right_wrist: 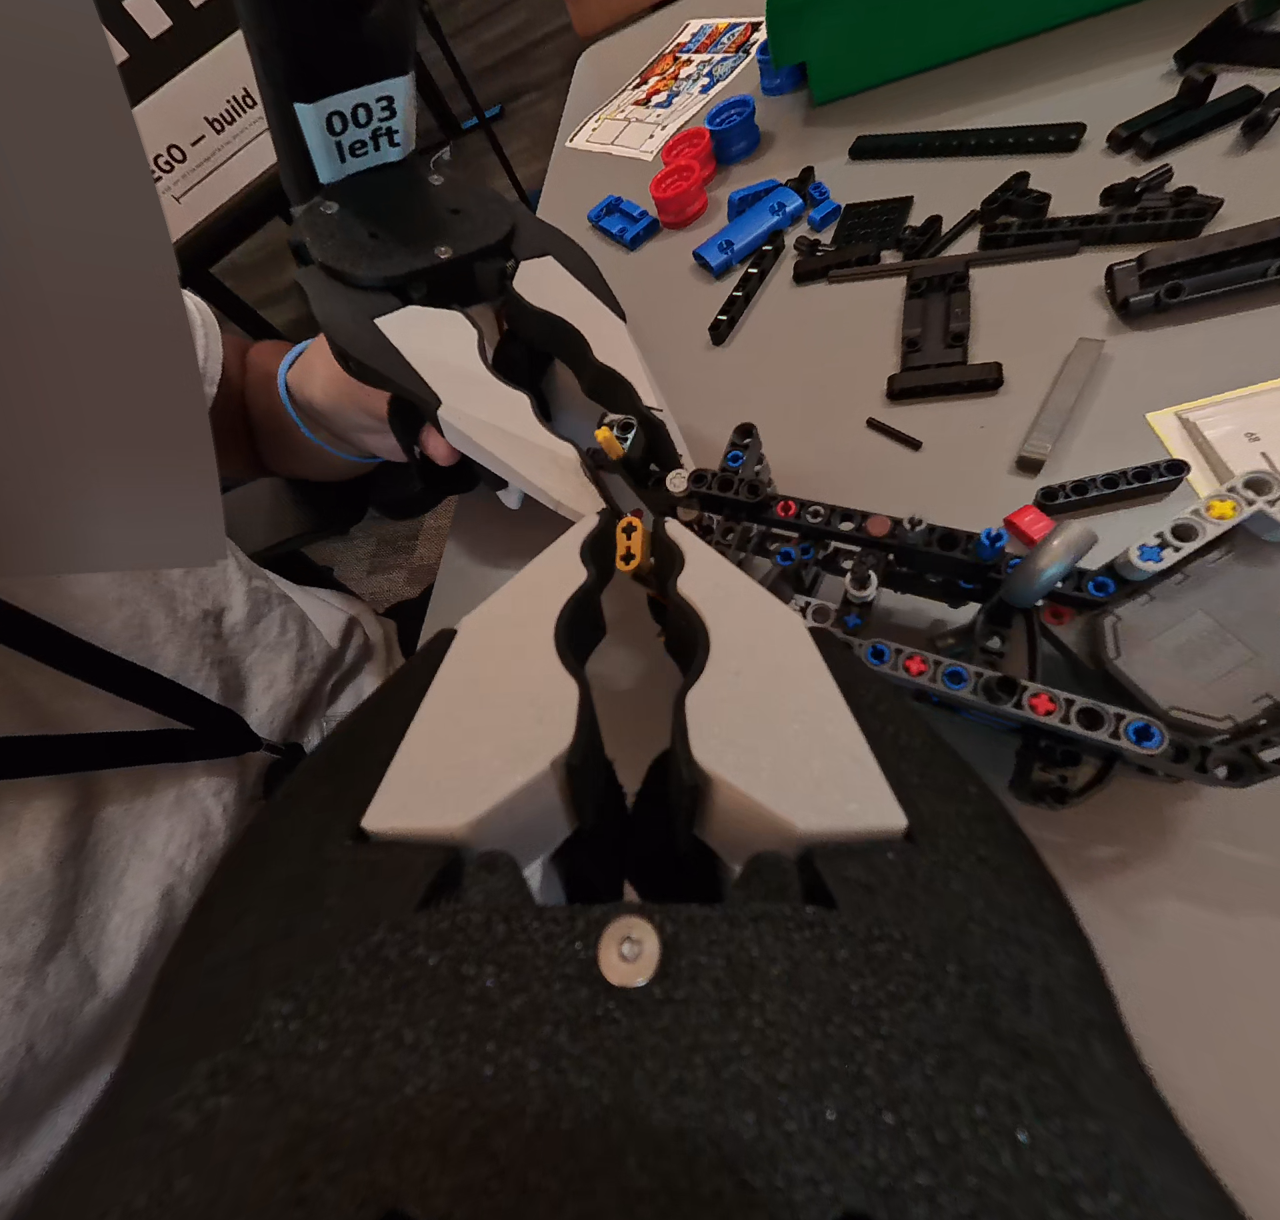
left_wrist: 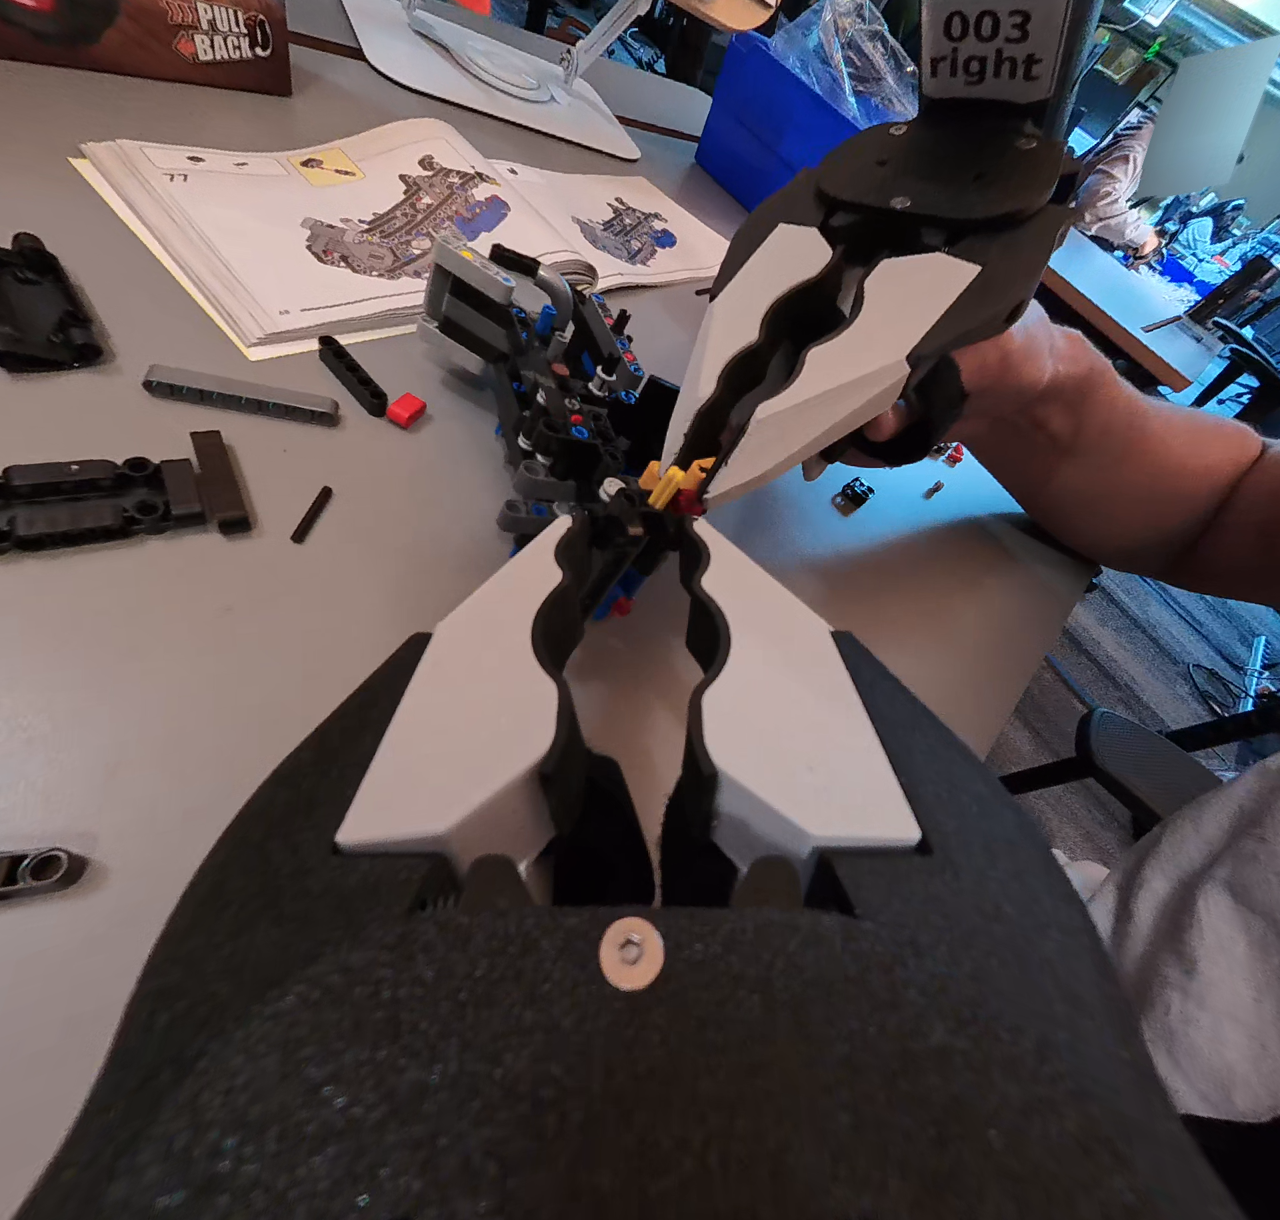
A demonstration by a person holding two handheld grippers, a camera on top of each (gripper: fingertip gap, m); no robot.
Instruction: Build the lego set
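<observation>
Nearest in the right wrist view, the right gripper (right_wrist: 632,542) had its fingers pinched on a small yellow connector (right_wrist: 630,543), a short two-hole piece held with its long axis running up and away along the fingers. Just beyond those tips, and slightly to their left, the left gripper (left_wrist: 627,529) was clamped on the near end of the partly built lego chassis (right_wrist: 935,563), so the two pairs of fingertips almost met at that end. The chassis ran away from the fingers to the right, its long axis lying roughly crosswise to the right gripper's reach, and its far grey end rested on the grey table (right_wrist: 866,369). By my judgement the step in hand was seating the yellow connector on the held end of the frame. The right gripper was the working one and already at the spot; what mattered was lining the connector's holes with the pins there, which the fingers largely hid. From the left wrist view a yellow axle (left_wrist: 666,484) and a red piece showed at the meeting point. Farther off lay a loose black beam (right_wrist: 966,141), red wheel hubs (right_wrist: 682,179), blue panels (right_wrist: 751,220), a sticker sheet (right_wrist: 675,82), and the open instruction booklet (left_wrist: 388,231).
</observation>
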